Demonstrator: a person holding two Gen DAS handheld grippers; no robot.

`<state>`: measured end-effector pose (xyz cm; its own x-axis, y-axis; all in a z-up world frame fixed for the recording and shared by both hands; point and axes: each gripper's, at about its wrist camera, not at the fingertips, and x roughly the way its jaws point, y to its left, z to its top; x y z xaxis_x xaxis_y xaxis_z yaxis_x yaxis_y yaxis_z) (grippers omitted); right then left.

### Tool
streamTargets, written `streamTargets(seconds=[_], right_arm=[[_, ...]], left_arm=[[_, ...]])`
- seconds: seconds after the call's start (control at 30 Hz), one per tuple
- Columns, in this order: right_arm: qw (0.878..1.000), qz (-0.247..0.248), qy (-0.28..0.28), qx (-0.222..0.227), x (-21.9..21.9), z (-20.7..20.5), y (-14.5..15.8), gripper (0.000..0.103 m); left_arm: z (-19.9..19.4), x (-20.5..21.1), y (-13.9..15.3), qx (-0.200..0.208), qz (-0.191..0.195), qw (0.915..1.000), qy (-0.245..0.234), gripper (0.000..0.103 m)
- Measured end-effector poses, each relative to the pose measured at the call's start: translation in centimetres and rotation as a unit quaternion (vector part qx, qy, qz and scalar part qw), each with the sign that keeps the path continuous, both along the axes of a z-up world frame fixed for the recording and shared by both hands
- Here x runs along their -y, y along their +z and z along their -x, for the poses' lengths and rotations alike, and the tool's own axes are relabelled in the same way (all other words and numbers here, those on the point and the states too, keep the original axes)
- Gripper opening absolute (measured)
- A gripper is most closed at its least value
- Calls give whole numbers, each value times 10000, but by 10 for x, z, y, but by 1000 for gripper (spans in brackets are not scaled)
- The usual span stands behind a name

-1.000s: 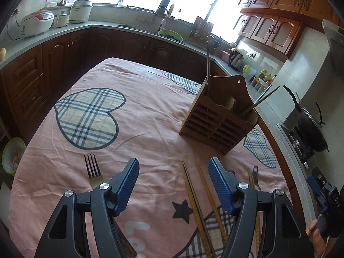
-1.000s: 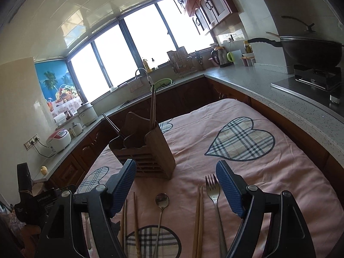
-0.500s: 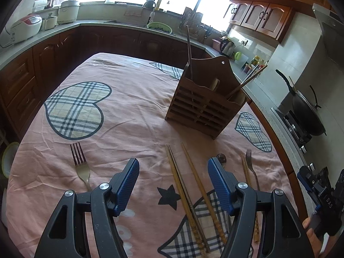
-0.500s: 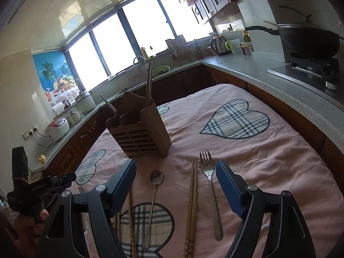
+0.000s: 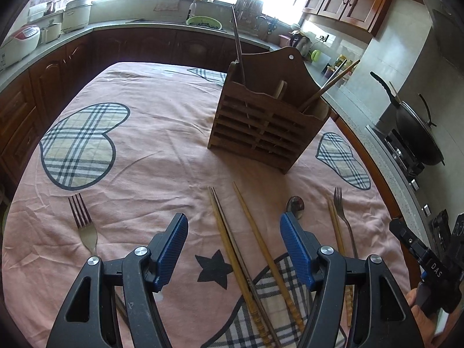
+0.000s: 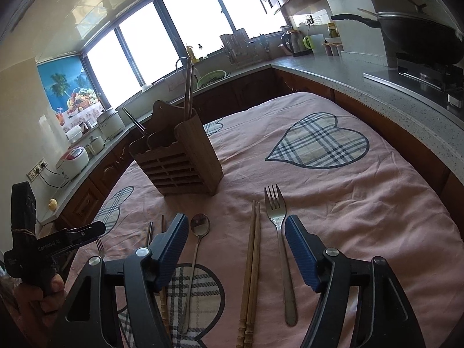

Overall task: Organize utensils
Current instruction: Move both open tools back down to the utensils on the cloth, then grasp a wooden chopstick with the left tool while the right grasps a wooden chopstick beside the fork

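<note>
tablecloth (image 5: 162, 145): pink cloth, matt, finely creased; plaid heart patches printed flat
utensil holder (image 5: 261, 127): brown wood, slatted front, dull satin finish, grain visible
chopsticks (image 5: 232, 249): pale wood, matt, with turned ridges near the thick ends
second chopstick pair (image 6: 251, 264): light wood, smooth, unvarnished look
spoon (image 6: 199, 227): polished metal, bowl mirror-glossy
fork (image 6: 277, 217): metal, brushed, duller than the spoon
fork near left edge (image 5: 84, 229): metal, slight sheen on the tines
left gripper (image 5: 233, 249): black matt plastic frame, blue ribbed pads, bright metal pivots
right gripper (image 6: 236, 249): same black plastic, blue textured pads
countertop (image 6: 377, 87): grey speckled stone, semi-gloss
wok (image 6: 420, 34): black, matt metal
</note>
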<state>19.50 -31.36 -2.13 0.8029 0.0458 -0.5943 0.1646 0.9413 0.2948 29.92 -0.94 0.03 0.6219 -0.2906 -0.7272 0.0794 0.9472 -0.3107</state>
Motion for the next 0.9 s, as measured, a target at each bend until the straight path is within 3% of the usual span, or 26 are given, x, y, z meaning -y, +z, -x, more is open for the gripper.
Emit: streamTargets(seconds=[0.07,0.37,0.57,0.9], right_arm=[[9999,7,26,-110,1,-5,-5,55],[9976,-11,140,-672,6,-32,-29,28],[9952,48,216,-951,9,-48,-40,18],[9909,120,330,-1298,12,-70,-56,13]], left_arm=[[-6,6,-4,-59,-57,10000,-52,61],[-37,32,-21,-327,-297,9986,-294,46],[-66,50,-34,-486,-478,9968,-423,38],[-101,65,-62,-754,-666,9937,-495,28]])
